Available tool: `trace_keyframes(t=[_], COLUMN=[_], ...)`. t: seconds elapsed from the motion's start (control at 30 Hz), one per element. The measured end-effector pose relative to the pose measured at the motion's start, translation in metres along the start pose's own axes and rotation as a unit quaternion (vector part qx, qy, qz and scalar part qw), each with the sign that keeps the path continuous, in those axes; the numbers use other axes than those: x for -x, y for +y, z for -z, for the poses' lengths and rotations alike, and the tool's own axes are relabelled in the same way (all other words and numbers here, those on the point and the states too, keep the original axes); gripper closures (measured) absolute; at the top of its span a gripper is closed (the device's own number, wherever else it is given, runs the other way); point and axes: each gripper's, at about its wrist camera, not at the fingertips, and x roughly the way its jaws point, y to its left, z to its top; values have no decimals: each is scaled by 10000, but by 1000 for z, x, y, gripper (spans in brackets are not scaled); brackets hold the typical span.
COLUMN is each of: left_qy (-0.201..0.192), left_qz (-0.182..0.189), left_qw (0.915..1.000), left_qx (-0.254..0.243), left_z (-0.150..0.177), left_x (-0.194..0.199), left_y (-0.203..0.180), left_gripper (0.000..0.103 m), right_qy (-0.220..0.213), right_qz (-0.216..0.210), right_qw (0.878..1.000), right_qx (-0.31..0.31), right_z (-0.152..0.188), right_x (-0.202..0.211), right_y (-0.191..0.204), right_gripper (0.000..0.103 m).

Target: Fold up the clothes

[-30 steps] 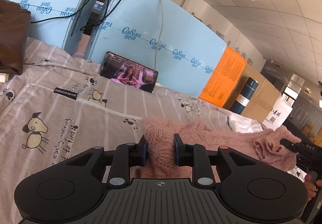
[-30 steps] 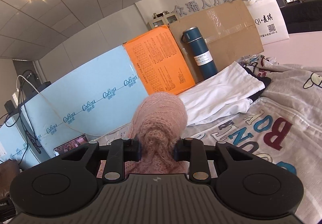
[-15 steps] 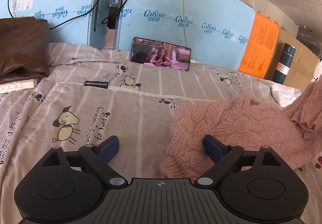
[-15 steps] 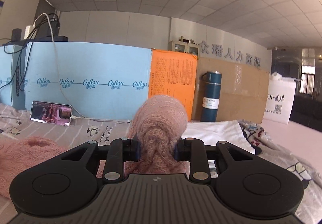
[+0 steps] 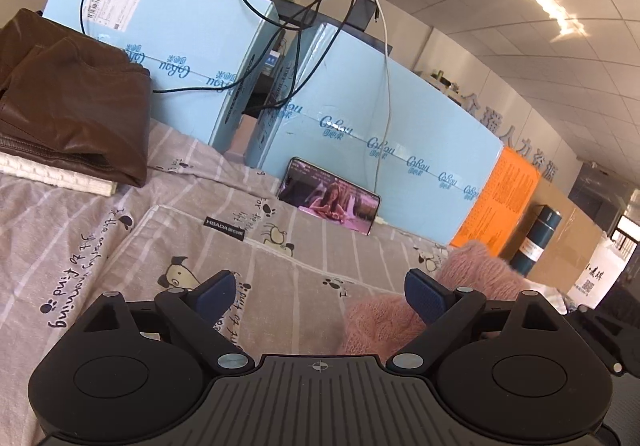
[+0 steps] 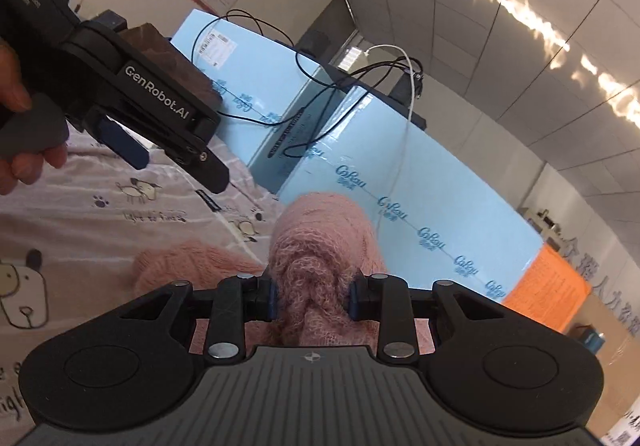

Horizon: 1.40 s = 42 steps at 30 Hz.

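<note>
Two grippers work over a bed, and only one has cloth in it. Seen from its own camera, the right gripper point(image 6: 312, 300) is clenched on a bunched fold of the pink knit sweater point(image 6: 320, 246), the wool squeezed between its blue pads point(image 6: 273, 300) and bulging up above them in a rounded lump. More of the same sweater trails down and to the left of that grip onto the bedding, so its long run goes from the pinched end toward the lower left in that view. The left gripper point(image 5: 318, 296) stands released, its fingers spread wide with nothing between them; the sweater point(image 5: 384, 320) lies just beside its right fingertip point(image 5: 424, 296), heaped on the striped sheet point(image 5: 280, 270) printed with cartoon dogs. In the right wrist view, the left gripper hangs above that sheet, up and to the left of the clamped wool. Farther out, a phone point(image 5: 330, 201) leans on its long edge against pale blue boxes point(image 5: 400, 133). A folded brown jacket point(image 5: 72, 101) sits at the left, a dark blue flask point(image 5: 538, 244) at the right.
</note>
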Motion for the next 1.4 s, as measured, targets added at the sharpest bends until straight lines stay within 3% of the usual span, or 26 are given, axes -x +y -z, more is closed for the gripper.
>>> trace_keyframes(t=[0.1,0.23,0.3,0.43,0.53,0.63,0.73,0.77,0.9,1.0,1.1,1.17,1.23,1.33,1.4], left_qy=[-12,54,98,349,761,1107,1192,1120,1161,801,178,39,222,704,784], left_qz=[133,423,645,1086,1509,1429,1313,1265,1044,1189,1633,1685,1491,907,669], left_qw=[9998,9986,9968,9895,9796,9787,9813,9836,9877,9894,9847,9827,9852,9902,9916], left_qx=[116,300,469,891,1084,972,750,630,73,-244,-574,-768,-818,-800,-786], left_z=[-2,-1,-1,1,6,14,22,26,38,36,23,15,12,23,29], left_x=[2,0,0,-3,-12,-22,-31,-34,-46,-39,-24,-22,-29,-49,-54], left_y=[3,2,1,1,-6,-19,-29,-32,-44,-55,-68,-73,-72,-57,-49], left_gripper=[9,9,9,9,9,9,12,19,74,81,81,81,81,78,70], right_qy=[346,630,431,-255,-608,-647,-541,-494,-418,-532,-645,-721,-797,-772,-737], right_qz=[-1109,-1721,-2011,-2523,-2436,-2517,-2655,-2637,-2572,-2577,-2580,-2582,-2594,-2599,-2609], right_qw=[9889,9665,9530,9113,8975,8715,8441,8430,8402,8300,8194,8121,8065,8038,8025], right_qx=[-926,-1795,-2226,-3245,-3627,-4158,-4627,-4663,-4755,-4918,-5077,-5183,-5252,-5295,-5315], right_z=[0,5,8,21,39,58,74,75,81,86,92,96,98,99,99], right_x=[-15,-41,-37,-2,17,17,8,7,5,7,8,9,11,10,9], right_y=[-12,-23,-36,-75,-100,-117,-125,-125,-124,-128,-132,-134,-136,-137,-137], right_gripper=[62,28,26,10,7,7,7,7,7,7,7,7,7,7,7])
